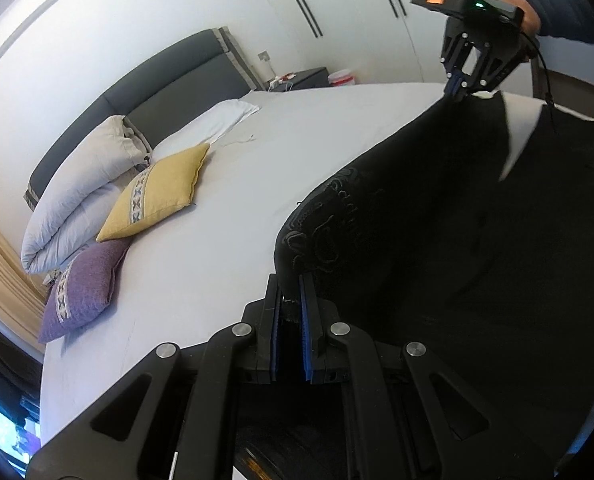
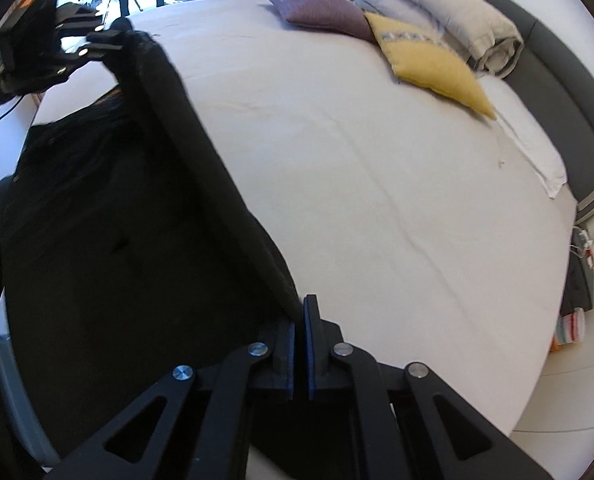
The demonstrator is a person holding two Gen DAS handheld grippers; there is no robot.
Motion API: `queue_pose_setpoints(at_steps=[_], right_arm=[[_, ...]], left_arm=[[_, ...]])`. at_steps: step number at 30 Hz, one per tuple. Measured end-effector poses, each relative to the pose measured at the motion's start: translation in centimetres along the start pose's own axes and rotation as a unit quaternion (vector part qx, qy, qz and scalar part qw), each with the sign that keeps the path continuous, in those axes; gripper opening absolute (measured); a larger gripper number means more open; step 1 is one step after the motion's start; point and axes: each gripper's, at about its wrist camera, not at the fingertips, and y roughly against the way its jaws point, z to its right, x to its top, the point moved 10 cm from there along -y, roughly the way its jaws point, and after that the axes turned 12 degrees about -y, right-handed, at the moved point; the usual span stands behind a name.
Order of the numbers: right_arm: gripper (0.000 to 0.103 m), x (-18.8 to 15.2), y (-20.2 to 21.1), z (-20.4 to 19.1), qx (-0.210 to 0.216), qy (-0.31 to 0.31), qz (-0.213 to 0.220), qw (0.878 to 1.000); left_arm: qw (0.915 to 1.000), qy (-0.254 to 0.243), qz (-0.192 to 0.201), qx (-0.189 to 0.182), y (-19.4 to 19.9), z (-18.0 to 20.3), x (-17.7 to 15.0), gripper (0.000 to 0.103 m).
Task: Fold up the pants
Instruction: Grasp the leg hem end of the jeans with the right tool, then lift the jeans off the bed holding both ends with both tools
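Observation:
The black pants (image 1: 437, 232) hang stretched between my two grippers above the white bed (image 1: 217, 240). My left gripper (image 1: 291, 292) is shut on one corner of the pants' top edge. My right gripper (image 2: 300, 312) is shut on the other corner of the pants (image 2: 137, 220). In the left wrist view the right gripper (image 1: 463, 82) shows at the top right, pinching the cloth. In the right wrist view the left gripper (image 2: 109, 36) shows at the top left, holding the far end. A white pocket lining (image 1: 521, 132) sticks out of the pants.
A yellow cushion (image 1: 157, 196), a purple cushion (image 1: 83, 284), a folded grey duvet (image 1: 77, 192) and a white pillow (image 1: 209, 124) lie by the dark headboard (image 1: 169, 80). A nightstand (image 1: 301, 78) stands beyond the bed. The white bed sheet (image 2: 377, 160) spreads ahead.

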Motion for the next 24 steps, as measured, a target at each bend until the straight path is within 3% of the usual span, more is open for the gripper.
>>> queue_pose_setpoints(at_steps=[5, 10, 14, 18, 24], right_arm=[[0.005, -3.1, 2.1, -6.4, -0.028, 0.007, 0.010, 1.000], [0.005, -8.6, 2.5, -14.1, -0.043, -0.008, 0.005, 0.999], [0.005, -10.7, 1.4, -16.4, -0.044, -0.044, 0.000, 0.998], [0.005, -11.3, 1.8, -17.5, -0.051, -0.063, 0.008, 0.997], [0.005, -12.1, 3.7, -19.3, -0.082, -0.043, 0.011, 0.996]], left_arm=[[0.9994, 0.009, 0.004, -0.032, 5.7, 4.9, -1.3, 0.007], [0.9981, 0.010, -0.028, -0.054, 8.6, 11.7, -5.4, 0.007], [0.9959, 0.035, -0.050, -0.067, 9.9, 15.8, -8.6, 0.007], [0.9966, 0.031, -0.056, -0.051, 11.8, 18.8, -9.9, 0.007], [0.9967, 0.043, -0.050, -0.048, 13.0, 19.7, -10.5, 0.007]])
